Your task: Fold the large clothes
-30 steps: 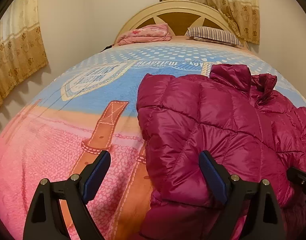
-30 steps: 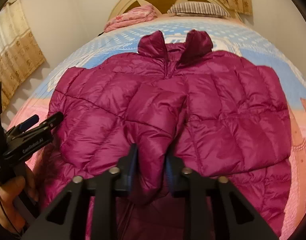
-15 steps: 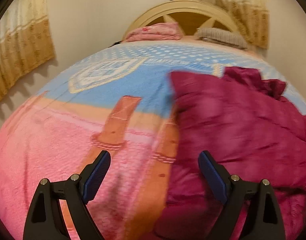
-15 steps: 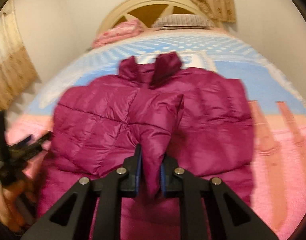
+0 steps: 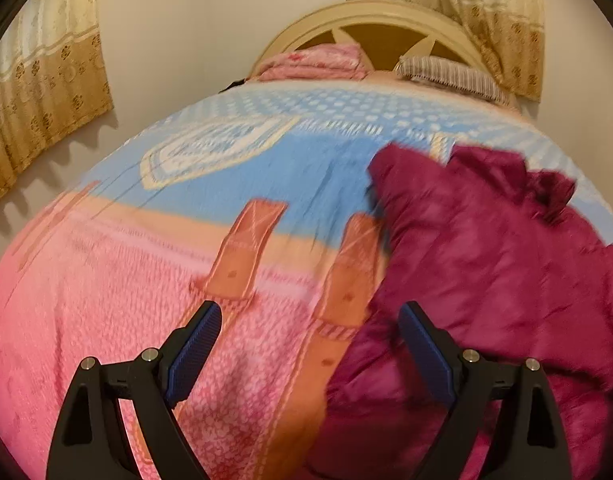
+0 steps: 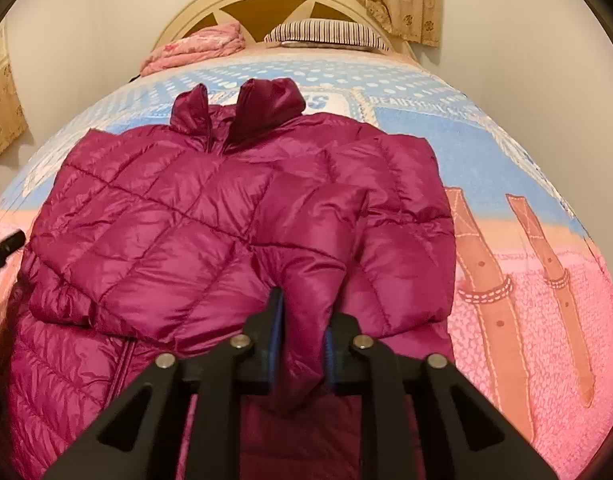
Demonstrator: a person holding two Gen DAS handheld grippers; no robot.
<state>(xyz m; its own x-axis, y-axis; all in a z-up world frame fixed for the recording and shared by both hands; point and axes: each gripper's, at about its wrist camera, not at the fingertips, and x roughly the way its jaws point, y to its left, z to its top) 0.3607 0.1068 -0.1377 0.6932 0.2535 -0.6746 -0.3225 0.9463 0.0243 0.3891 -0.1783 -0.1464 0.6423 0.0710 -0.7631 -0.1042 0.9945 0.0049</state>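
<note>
Your right gripper (image 6: pixel 302 344) has carried the sleeve (image 6: pixel 310 240) rightward across the magenta puffer jacket (image 6: pixel 154 220) lying on the bed (image 6: pixel 506 152), its fingers now easing apart around the cuff, while your left gripper (image 5: pixel 306 340) hovers wide and empty.

The right gripper (image 6: pixel 302 332) has carried the jacket sleeve (image 6: pixel 318 248) rightward.

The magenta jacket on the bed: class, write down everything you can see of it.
The magenta jacket is a glossy, quilted puffer that looks like thin nylon. It lies front up on the printed bedspread, its stand-up collar towards the headboard. One sleeve is folded across the chest. The other sleeve sits between the pads of the right gripper, whose jaws are opening. The open left gripper is not touching it.
</note>
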